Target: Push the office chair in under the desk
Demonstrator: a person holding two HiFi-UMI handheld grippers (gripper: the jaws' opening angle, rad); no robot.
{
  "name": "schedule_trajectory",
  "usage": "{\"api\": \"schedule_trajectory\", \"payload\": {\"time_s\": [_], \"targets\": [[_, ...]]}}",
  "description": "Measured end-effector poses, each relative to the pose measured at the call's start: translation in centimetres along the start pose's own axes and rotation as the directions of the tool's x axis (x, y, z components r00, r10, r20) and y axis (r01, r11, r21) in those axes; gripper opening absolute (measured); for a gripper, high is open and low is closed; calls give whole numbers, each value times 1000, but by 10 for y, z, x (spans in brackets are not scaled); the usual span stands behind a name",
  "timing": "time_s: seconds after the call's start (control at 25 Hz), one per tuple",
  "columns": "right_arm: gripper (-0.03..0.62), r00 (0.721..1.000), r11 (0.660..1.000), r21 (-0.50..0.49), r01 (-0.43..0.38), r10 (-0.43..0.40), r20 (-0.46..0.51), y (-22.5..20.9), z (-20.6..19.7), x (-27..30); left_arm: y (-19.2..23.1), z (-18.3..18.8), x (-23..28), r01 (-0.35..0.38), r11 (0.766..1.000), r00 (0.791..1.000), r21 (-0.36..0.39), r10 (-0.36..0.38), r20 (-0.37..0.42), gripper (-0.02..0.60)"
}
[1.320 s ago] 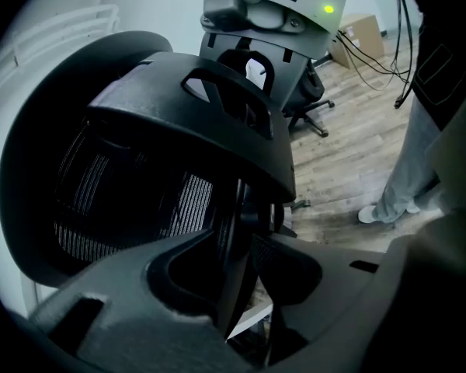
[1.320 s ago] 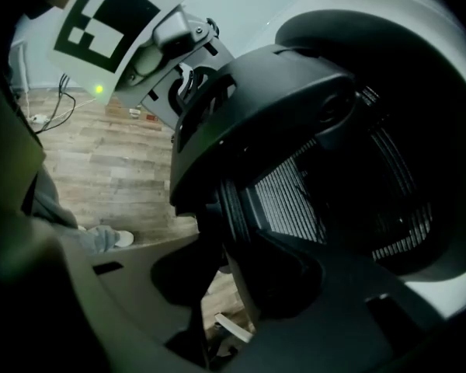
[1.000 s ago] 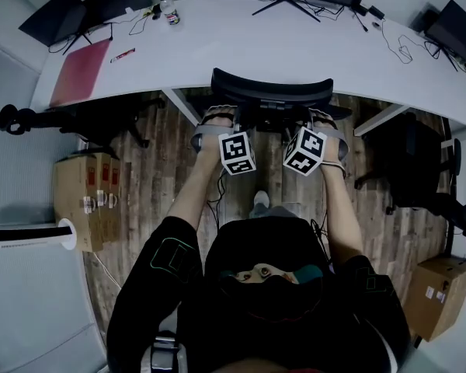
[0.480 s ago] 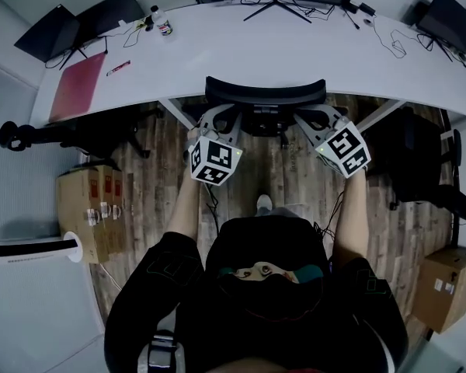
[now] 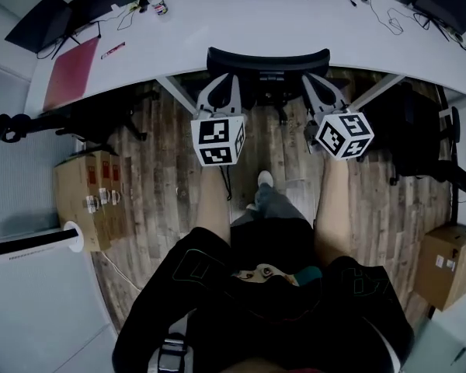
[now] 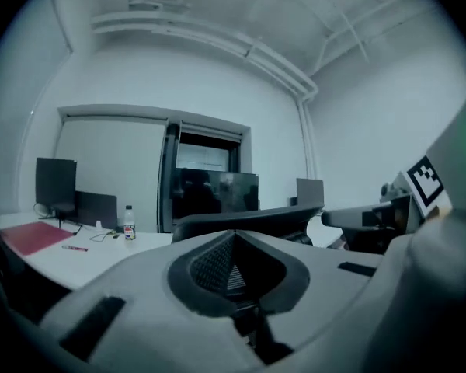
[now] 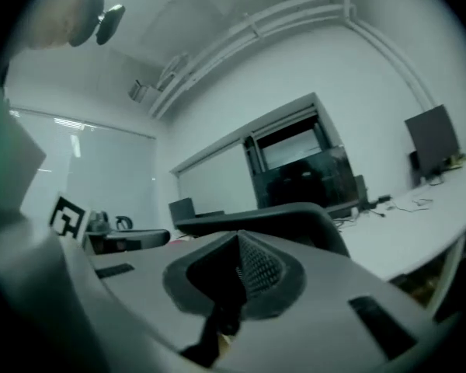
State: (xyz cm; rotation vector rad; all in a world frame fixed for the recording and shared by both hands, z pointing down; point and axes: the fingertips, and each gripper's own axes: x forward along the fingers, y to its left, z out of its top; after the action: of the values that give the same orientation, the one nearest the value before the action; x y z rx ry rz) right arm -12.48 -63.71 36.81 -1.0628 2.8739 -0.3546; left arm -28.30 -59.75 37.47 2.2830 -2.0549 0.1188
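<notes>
The black office chair (image 5: 268, 59) stands tucked against the white desk (image 5: 295, 22), and only its curved backrest top shows past the desk edge. My left gripper (image 5: 220, 85) hangs just short of the backrest's left end without touching it. Its jaws are closing together with nothing between them. My right gripper (image 5: 315, 84) is shut and empty near the backrest's right end. The left gripper view has the left gripper (image 6: 234, 238) pointing at the chair backrest (image 6: 248, 217). The right gripper (image 7: 238, 241) likewise faces the chair backrest (image 7: 287, 214).
Cardboard boxes stand on the wood floor at the left (image 5: 89, 196) and lower right (image 5: 443, 274). Other black chairs sit at the left (image 5: 70, 123) and right (image 5: 419, 142). On the desk lie a red folder (image 5: 70, 72), a bottle (image 5: 156, 1), laptops and cables.
Both grippers have come off the chair backrest, drawn back and apart, and their jaws have shut. The chair sits further under the desk.
</notes>
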Motion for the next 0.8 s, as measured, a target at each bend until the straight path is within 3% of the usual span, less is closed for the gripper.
{"api": "schedule_trajectory", "payload": {"time_s": [0.12,0.2,0.8], "targets": [[3,986,986,8,168,-168,-11,-8,-9,-13,-11,-9,-15,-34,996,999,-78,34,0,8],[3,977,977,-24,213,-214,-27,-6,-12,-21,-16,-20,-25,-34,994,999,-102,32,-21,8],[4,978,965,-188,183,-198,-62,-6,4,-17,-21,-5,-12,-3,999,1000,-54,3,11,8]]}}
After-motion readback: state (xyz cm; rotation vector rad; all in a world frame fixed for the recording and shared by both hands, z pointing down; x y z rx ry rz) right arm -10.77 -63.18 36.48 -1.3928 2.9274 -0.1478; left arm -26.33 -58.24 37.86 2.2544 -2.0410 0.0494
